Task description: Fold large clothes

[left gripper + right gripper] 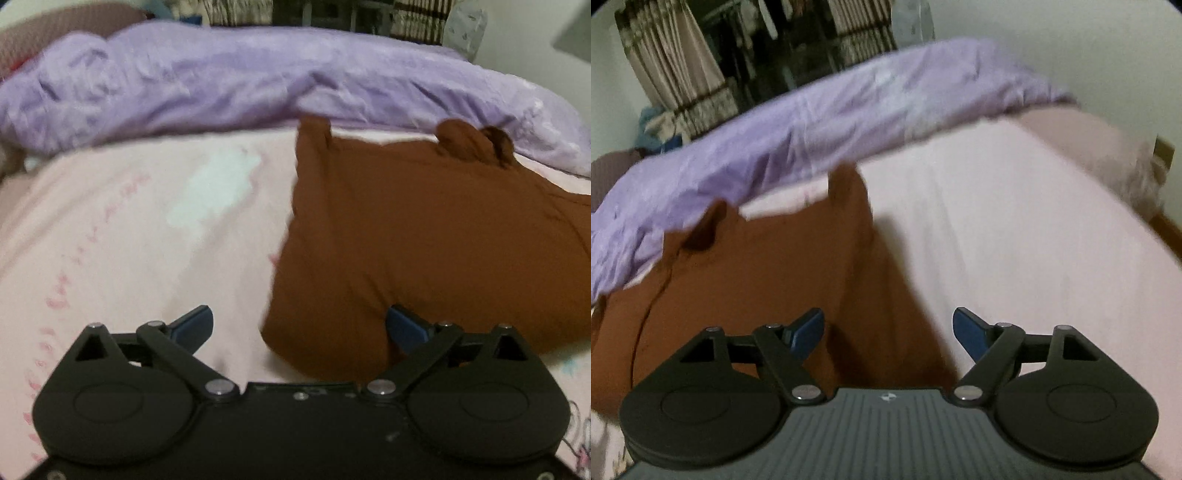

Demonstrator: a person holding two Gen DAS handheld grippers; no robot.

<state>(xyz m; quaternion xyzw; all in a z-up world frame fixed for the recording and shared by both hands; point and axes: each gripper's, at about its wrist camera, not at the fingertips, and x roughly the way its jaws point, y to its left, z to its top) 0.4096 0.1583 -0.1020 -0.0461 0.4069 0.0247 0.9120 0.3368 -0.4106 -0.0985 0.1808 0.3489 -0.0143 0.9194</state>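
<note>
A rust-brown garment [424,240] lies spread on the pink bed sheet [129,240], its far corners bunched near the quilt. My left gripper [299,325] hovers open over the garment's near left corner, blue pads wide apart, with nothing pinched between them. In the right wrist view the same brown garment [757,266] fills the left half. There my right gripper [888,332] is open above the garment's right edge, its left fingertip [809,328] over brown cloth and its right one over the sheet [1015,240]. Neither holds anything.
A crumpled lilac quilt [240,85] runs along the far side of the bed, also seen as the lilac quilt [831,122] in the right wrist view. Patterned curtains [672,66] and a dark window stand behind. The bed's right edge [1145,206] drops off beside a wooden frame.
</note>
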